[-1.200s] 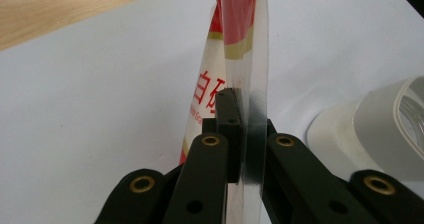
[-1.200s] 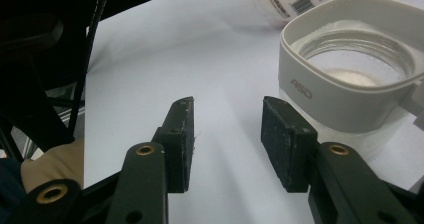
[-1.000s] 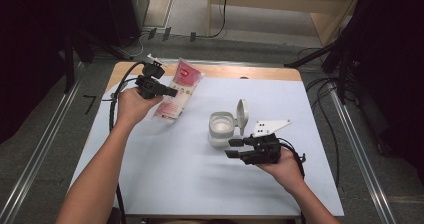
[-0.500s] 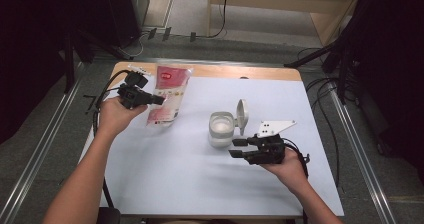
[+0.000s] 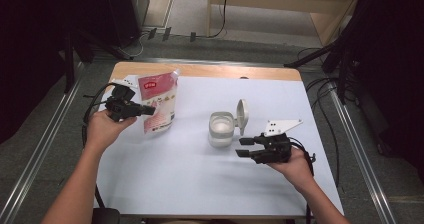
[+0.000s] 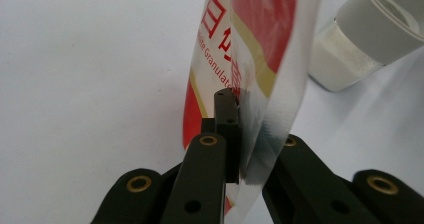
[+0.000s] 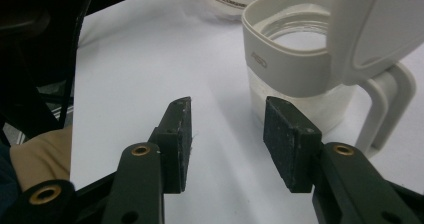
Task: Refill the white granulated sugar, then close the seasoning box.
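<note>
Left gripper view shows the left gripper (image 6: 235, 134) with its black jaws pressed together on the edge of a red-and-white pouch (image 6: 255, 44), the clear printed film pinched flat between the pads and standing upright above them. In the high view the same left gripper (image 5: 145, 110) sits at the left side of the table (image 5: 175, 184), held in the left hand (image 5: 102, 129), and the pouch (image 5: 159, 101) stands beside it with its lower edge on the white tabletop and its top leaning toward the far-left corner. The right gripper (image 7: 227, 134) has its jaws spread partway, having just been opening a little, with nothing between the pads; only bare tabletop shows in the gap. Just beyond its right pad stands a white jar (image 7: 295, 69) with its hinged lid (image 7: 375, 24) flipped up and open. In the high view the right gripper (image 5: 245, 147) lies level at the near right, in the right hand (image 5: 295, 166), its tips pointing left and stopping just short of the jar (image 5: 221, 129), which stands near the middle of the table, well apart from the pouch. The lid (image 5: 242, 115) rises on the jar's right side. A grey three-cornered plate (image 5: 282, 126) tops the right gripper, and black cables trail off both table edges.
</note>
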Available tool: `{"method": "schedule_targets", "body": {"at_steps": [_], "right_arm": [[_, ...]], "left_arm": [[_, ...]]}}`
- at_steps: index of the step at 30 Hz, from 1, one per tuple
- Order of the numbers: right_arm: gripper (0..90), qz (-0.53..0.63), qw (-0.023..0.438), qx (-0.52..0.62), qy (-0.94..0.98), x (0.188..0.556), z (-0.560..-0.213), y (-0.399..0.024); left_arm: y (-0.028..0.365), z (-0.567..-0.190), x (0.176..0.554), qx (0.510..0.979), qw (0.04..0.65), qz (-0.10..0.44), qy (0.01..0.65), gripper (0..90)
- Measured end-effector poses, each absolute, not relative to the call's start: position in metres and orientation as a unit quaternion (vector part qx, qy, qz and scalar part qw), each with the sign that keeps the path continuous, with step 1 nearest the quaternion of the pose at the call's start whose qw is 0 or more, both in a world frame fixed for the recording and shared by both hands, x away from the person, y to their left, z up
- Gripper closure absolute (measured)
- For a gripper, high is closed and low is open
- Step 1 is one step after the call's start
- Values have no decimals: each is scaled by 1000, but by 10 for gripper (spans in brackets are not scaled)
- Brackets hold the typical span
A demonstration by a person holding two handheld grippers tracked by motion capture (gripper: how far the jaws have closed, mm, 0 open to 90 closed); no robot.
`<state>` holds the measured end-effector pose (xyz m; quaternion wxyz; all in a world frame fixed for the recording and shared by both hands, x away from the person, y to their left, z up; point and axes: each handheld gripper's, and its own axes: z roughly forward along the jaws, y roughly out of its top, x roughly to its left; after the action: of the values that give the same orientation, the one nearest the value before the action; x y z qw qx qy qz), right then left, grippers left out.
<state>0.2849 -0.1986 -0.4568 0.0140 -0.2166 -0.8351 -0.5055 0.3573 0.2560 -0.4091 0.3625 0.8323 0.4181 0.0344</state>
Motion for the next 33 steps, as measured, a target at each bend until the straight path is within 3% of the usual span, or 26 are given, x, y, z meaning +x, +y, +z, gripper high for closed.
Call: {"method": "schedule_targets", "body": {"at_steps": [11,17,27,33], "right_arm": [[547,-498,-1,-229,-836,290,-459,-213],[548,-491,-7,-232,-840,293,-461,-213],[549,-491,-4,-236,-839,297,-459,-216],[556,-493,-6,-240,-836,299,-456,-221]], "left_arm": [[269,-425,337,809,398,29,431,866],[272,-426,332,808,399,30,433,809],[271,-423,323,812,395,44,427,637],[272,-420,319,810,401,43,425,610]]}}
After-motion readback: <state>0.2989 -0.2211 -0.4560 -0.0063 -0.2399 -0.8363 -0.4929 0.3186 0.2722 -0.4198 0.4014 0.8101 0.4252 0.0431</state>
